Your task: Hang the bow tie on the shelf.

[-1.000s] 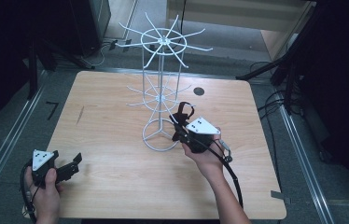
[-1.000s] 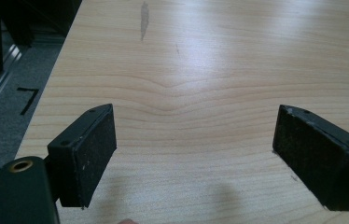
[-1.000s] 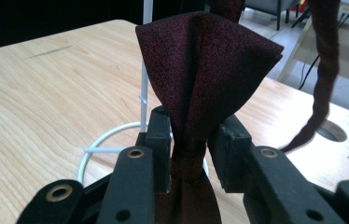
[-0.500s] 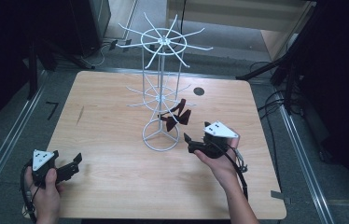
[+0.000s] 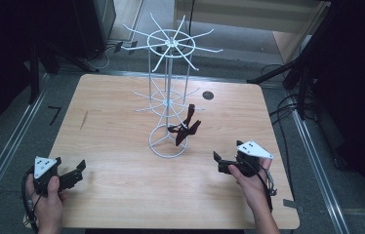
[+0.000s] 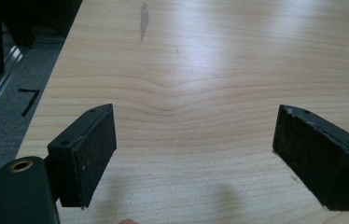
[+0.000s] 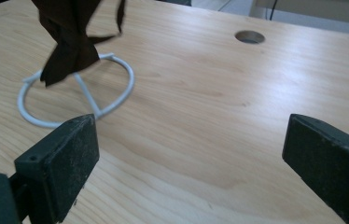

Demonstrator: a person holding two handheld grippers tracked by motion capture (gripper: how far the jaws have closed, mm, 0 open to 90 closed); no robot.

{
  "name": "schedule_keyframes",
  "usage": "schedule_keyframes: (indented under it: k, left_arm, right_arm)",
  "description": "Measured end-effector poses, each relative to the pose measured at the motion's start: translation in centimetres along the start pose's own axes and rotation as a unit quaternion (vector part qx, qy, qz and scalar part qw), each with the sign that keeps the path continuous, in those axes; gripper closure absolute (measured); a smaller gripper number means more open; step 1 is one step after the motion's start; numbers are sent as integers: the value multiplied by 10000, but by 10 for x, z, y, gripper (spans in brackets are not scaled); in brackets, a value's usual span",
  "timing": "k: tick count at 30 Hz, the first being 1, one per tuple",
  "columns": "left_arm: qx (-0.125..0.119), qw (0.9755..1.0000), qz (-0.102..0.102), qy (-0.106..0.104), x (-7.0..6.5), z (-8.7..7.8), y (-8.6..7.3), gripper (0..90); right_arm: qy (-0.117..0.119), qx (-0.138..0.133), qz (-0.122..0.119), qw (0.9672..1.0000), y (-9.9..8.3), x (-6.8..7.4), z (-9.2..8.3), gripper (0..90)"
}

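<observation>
Reading from left to right in the high view: the left gripper (image 5: 75, 171) rests low over the near left corner of the wooden table (image 5: 117, 195), held in the person's left hand (image 5: 49, 200), its jaws spread wide with only bare wood between them, as the left gripper view confirms (image 6: 193, 154). Beyond it lies a dark streak (image 5: 83, 120) in the tabletop. At the table's middle stands the white wire rack (image 5: 170, 97), a two-tiered spoked stand on a ring base (image 5: 168, 144); a dark red ribbon-like piece (image 5: 184, 129) hangs from a lower spoke on the rack's right side, above the ring base. A round hole (image 5: 208, 95) is cut in the tabletop behind and right of the rack. Near the front right sits the right gripper (image 5: 218, 163), in the right hand (image 5: 251, 187), well apart from the rack and pointing toward it; its jaws have just been opening and now stand wide, empty (image 7: 189, 163). In the right gripper view the dark piece (image 7: 72, 42) is cut off by the top edge and blurred, so its exact form and its attachment to the spoke cannot be made out; the ring base (image 7: 77, 95) is partly masked by the near jaw. Surroundings beyond the table are dark and indistinct.
</observation>
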State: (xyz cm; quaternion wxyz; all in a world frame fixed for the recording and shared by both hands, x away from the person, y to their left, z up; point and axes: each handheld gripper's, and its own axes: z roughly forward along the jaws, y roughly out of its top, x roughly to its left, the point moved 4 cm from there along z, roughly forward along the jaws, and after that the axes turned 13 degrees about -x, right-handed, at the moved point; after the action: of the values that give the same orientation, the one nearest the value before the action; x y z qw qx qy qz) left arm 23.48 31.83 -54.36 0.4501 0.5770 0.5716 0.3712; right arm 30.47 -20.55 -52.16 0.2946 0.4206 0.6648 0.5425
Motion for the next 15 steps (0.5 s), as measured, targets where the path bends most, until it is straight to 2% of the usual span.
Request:
schedule_keyframes:
  k: [8, 11, 12, 15]
  left_arm:
    - [-20, 10000, 13, 5, 0, 0, 0, 142]
    - [-15, 10000, 19, 8, 0, 0, 0, 142]
    - [-17, 10000, 16, 10, 0, 0, 0, 142]
    - [-18, 10000, 12, 12, 0, 0, 0, 142]
  right_arm:
    - [-288, 89, 132, 9995, -23, -27, -24, 37]
    - [-325, 113, 142, 9993, -28, -32, -30, 35]
    - [-398, 134, 175, 9990, -34, -39, -38, 34]
    - [-504, 128, 271, 9983, -40, -47, -47, 34]
